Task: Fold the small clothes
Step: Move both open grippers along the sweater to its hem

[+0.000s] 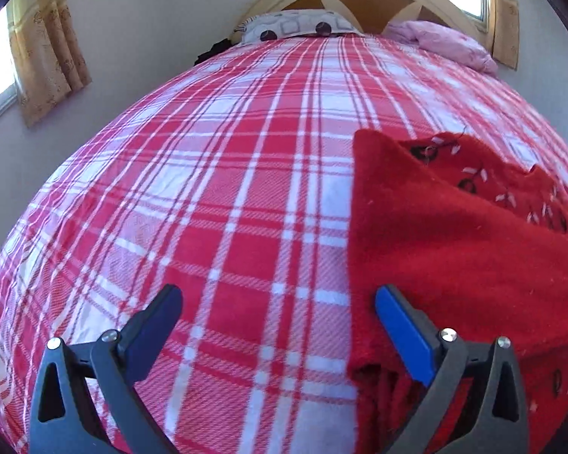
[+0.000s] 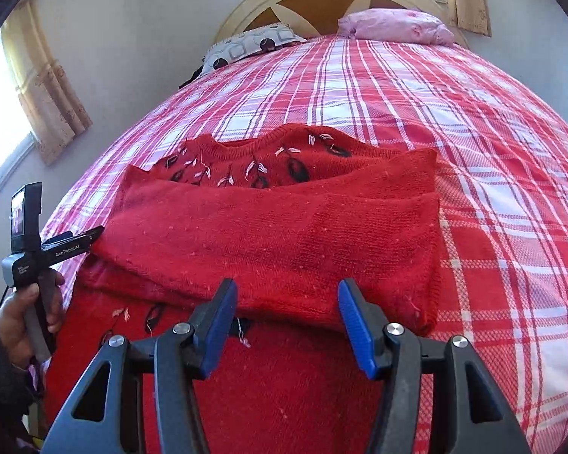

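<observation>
Sweater folding looks to be between folds: in the left wrist view the left gripper hangs low over the plaid bedspread, jaws wide apart, right finger at the garment's left edge. From the right wrist, the right gripper sits over the folded-across sleeves, jaws parted and empty, so next likely calls for both tools pinching the hem and carrying it toward the collar.
</observation>
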A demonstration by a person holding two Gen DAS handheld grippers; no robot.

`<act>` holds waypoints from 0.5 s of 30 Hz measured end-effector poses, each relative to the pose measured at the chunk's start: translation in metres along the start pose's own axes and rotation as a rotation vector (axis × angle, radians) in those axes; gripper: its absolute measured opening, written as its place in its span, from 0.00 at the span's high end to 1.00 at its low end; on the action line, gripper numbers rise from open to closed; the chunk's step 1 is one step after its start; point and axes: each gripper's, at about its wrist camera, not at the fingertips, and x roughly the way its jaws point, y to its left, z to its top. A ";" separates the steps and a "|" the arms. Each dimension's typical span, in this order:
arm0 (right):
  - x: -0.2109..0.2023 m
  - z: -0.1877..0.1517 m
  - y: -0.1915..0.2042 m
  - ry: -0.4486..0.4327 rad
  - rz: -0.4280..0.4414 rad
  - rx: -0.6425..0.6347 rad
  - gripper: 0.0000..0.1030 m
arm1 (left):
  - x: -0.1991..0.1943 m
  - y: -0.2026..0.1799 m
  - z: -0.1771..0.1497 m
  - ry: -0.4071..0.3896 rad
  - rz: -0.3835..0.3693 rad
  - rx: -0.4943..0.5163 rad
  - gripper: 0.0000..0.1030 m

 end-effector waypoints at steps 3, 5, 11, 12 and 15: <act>0.012 -0.005 -0.001 0.021 -0.031 -0.036 0.45 | 0.007 0.008 -0.004 0.018 -0.029 -0.040 0.00; 0.013 -0.005 0.002 0.022 -0.050 -0.064 0.45 | 0.010 0.009 -0.003 0.033 -0.044 -0.056 0.00; -0.013 -0.012 0.004 0.011 -0.031 -0.023 0.45 | -0.002 0.006 -0.008 0.021 -0.020 -0.021 0.00; -0.014 -0.017 0.004 0.027 -0.048 -0.030 0.44 | -0.004 0.007 -0.008 0.024 -0.021 -0.021 0.00; -0.019 -0.032 0.003 0.054 -0.086 -0.040 0.44 | -0.013 0.012 -0.015 0.033 -0.061 -0.050 0.00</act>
